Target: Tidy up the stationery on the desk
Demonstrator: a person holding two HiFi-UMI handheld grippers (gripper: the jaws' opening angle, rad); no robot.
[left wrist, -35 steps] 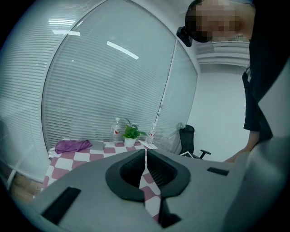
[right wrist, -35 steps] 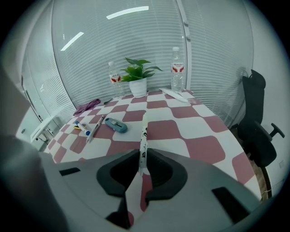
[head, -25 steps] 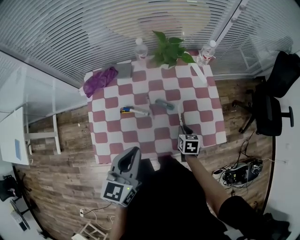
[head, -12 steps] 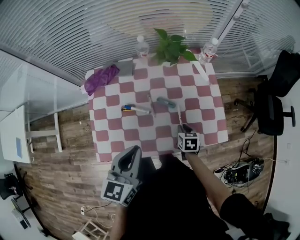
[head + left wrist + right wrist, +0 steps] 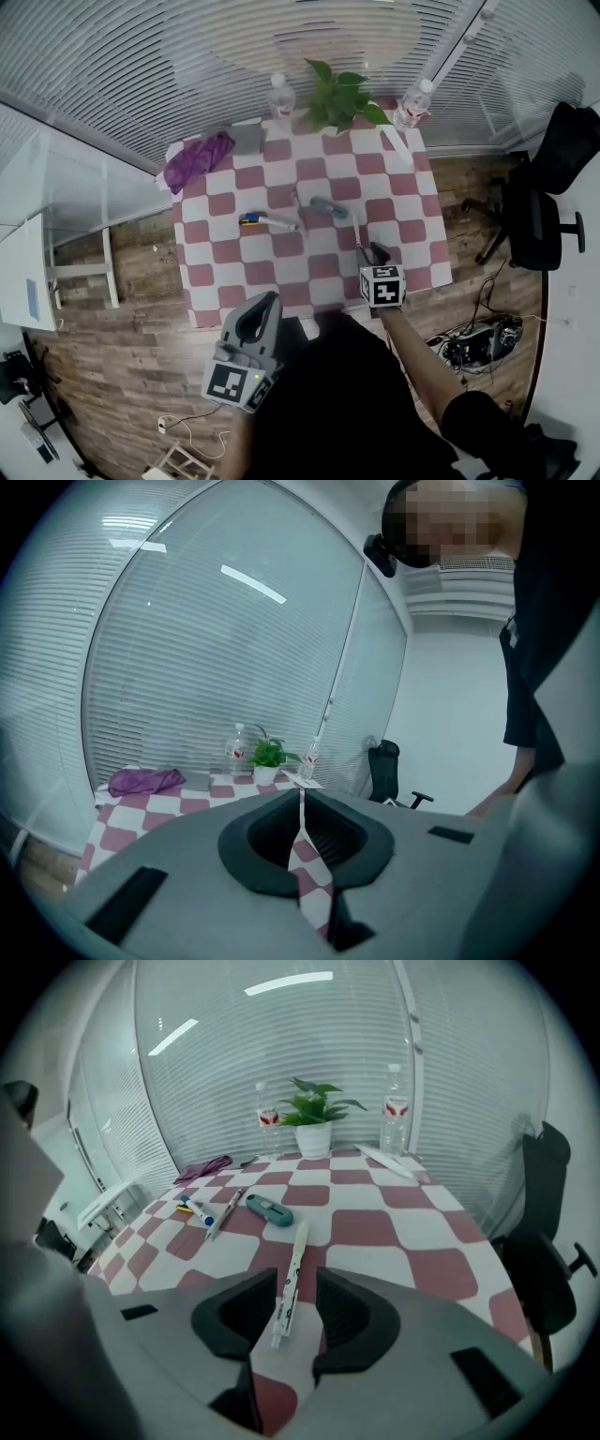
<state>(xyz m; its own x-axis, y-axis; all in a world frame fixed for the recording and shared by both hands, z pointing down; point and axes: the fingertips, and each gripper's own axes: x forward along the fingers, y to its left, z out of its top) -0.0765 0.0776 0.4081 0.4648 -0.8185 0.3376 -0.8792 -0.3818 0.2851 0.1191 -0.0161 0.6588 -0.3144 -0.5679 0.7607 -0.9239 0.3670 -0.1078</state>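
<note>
Jaws of the left gripper (image 5: 302, 803) stand together with only a thin slit between them and nothing held; it hangs low in front of the person's body, short of the table with the red-and-white checked cloth (image 5: 214, 255). The right gripper (image 5: 296, 1279) is over the table's near edge with its jaws apart, and a long white pen with dark print (image 5: 292, 1262) lies flat on the cloth in the gap between them, with a little space on each side. Just beyond the pen's far tip lies a teal utility knife (image 5: 269, 1210). To its left are a slim grey pen (image 5: 225, 1211) and a white marker with a blue cap (image 5: 197, 1211), close together. At the far edge sit a crumpled purple cloth (image 5: 197, 157), a green plant in a white pot (image 5: 314, 1124), two clear plastic water bottles (image 5: 395, 1121) either side of the plant, and a white folded strip (image 5: 386, 1161).
</note>
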